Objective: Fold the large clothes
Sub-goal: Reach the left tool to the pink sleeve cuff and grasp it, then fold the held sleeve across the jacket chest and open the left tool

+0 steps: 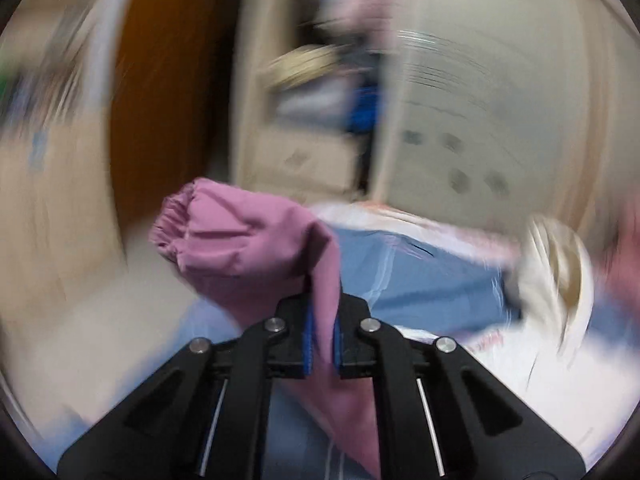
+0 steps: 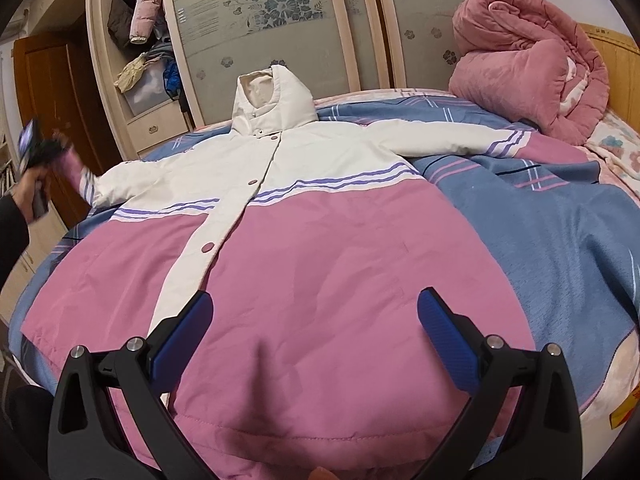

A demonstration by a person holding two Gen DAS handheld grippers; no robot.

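Observation:
A large pink and white hooded jacket lies front up, spread flat on the bed, hood at the far end. My left gripper is shut on the pink cuff end of the jacket's sleeve and holds it lifted; the left wrist view is blurred by motion. In the right wrist view the left gripper shows at the far left, holding that sleeve off the bed's edge. My right gripper is open and empty, just above the jacket's pink hem.
The bed has a blue striped cover. A rolled pink quilt sits at the far right by the wooden headboard. A wardrobe with glass sliding doors and open shelves of clothes stands behind the bed.

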